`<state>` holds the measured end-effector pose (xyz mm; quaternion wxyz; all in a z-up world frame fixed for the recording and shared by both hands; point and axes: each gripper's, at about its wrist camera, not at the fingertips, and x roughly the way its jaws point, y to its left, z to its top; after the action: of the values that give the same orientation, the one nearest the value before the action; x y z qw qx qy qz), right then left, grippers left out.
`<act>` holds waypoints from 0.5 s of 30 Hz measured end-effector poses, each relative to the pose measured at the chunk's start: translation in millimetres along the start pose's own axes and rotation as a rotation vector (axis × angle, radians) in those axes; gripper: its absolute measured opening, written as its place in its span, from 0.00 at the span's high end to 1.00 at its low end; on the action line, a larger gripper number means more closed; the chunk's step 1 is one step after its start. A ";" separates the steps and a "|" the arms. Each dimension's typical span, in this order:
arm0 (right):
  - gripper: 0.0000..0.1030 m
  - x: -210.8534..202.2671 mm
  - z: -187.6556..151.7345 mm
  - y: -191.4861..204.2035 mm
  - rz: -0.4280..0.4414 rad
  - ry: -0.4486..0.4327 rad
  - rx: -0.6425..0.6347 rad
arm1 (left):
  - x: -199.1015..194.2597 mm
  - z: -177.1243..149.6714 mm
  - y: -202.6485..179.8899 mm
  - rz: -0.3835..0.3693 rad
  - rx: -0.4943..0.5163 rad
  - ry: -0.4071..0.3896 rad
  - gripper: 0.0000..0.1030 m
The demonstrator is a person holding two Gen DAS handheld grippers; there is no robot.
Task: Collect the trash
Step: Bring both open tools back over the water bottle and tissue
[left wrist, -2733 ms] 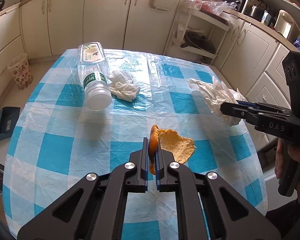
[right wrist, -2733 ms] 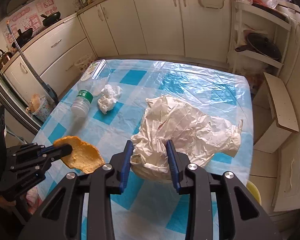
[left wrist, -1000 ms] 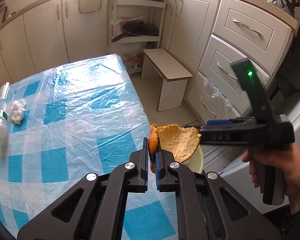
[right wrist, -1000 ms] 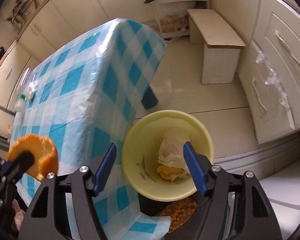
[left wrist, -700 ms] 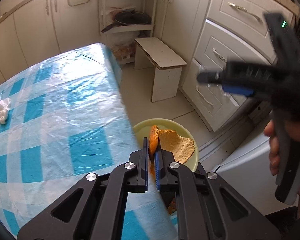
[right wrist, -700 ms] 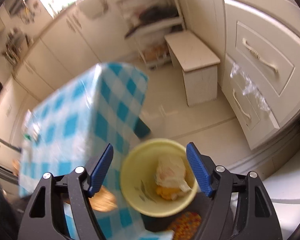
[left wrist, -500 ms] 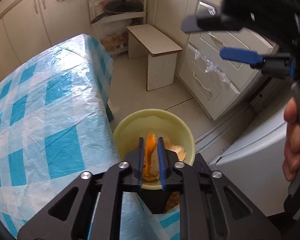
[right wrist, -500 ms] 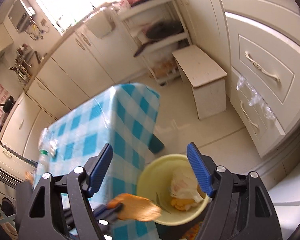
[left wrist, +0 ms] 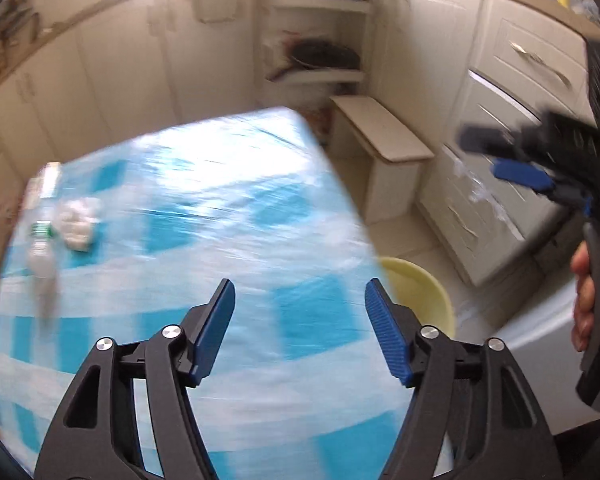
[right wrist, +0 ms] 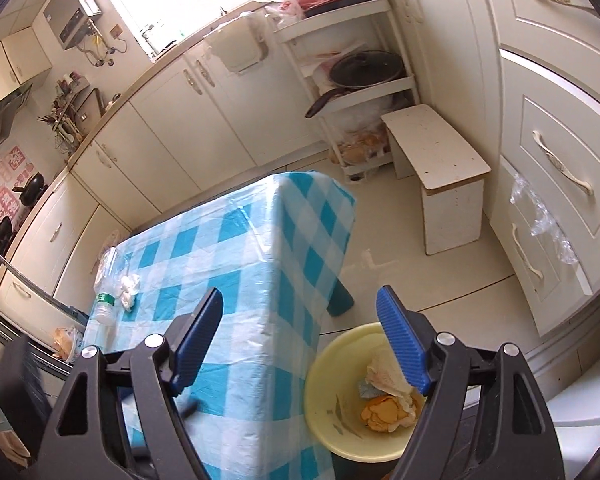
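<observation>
A yellow bin (right wrist: 340, 412) stands on the floor at the table's near right corner, also in the left wrist view (left wrist: 424, 292). It holds an orange peel (right wrist: 380, 414) and crumpled white paper (right wrist: 388, 374). A clear plastic bottle (left wrist: 41, 256) and a crumpled white tissue (left wrist: 77, 220) lie at the table's far left; both show in the right wrist view, the bottle (right wrist: 101, 308) and the tissue (right wrist: 129, 290). My left gripper (left wrist: 300, 326) is open and empty over the table. My right gripper (right wrist: 300, 340) is open and empty above the bin; it also shows in the left wrist view (left wrist: 508, 156).
The table (right wrist: 235, 248) has a blue and white checked cloth under clear plastic. A low white stool (right wrist: 440, 164) stands beyond the bin. White cabinets and drawers (right wrist: 556, 152) line the walls. A shelf rack with pans (right wrist: 360, 76) stands in the corner.
My left gripper has opened and let go of the orange peel, which now lies in the bin, and it has swung back over the table. My right gripper stays open.
</observation>
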<state>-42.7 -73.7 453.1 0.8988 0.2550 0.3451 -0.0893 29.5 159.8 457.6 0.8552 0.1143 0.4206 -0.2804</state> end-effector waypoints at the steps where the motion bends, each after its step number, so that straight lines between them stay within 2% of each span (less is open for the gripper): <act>1: 0.26 2.8 -0.4 5.2 0.009 0.002 -0.008 | -7.0 1.8 23.9 0.044 -0.038 -0.023 0.34; 4: 0.26 15.9 -4.4 30.7 0.033 0.020 -0.065 | -19.3 4.8 98.9 0.149 -0.195 -0.067 0.30; 6: 0.26 28.0 -8.9 56.6 0.050 0.034 -0.128 | -20.6 4.1 159.8 0.195 -0.358 -0.067 0.29; 9: 0.26 52.3 -17.8 100.0 0.082 0.061 -0.238 | -18.0 -3.1 232.0 0.156 -0.593 -0.076 0.29; 11: 0.26 70.6 -25.9 131.6 0.097 0.079 -0.331 | -11.3 -9.3 263.4 0.132 -0.696 -0.058 0.29; 13: 0.26 90.3 -38.4 168.1 0.111 0.098 -0.442 | -2.8 -11.5 279.7 0.109 -0.735 -0.041 0.29; 15: 0.26 106.6 -49.4 197.5 0.124 0.113 -0.537 | 3.8 -6.0 281.0 0.124 -0.682 -0.022 0.29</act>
<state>74.9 122.3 429.3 0.9173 0.0327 0.3897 0.0747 189.3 390.4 439.6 0.8641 -0.1556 0.4733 -0.0722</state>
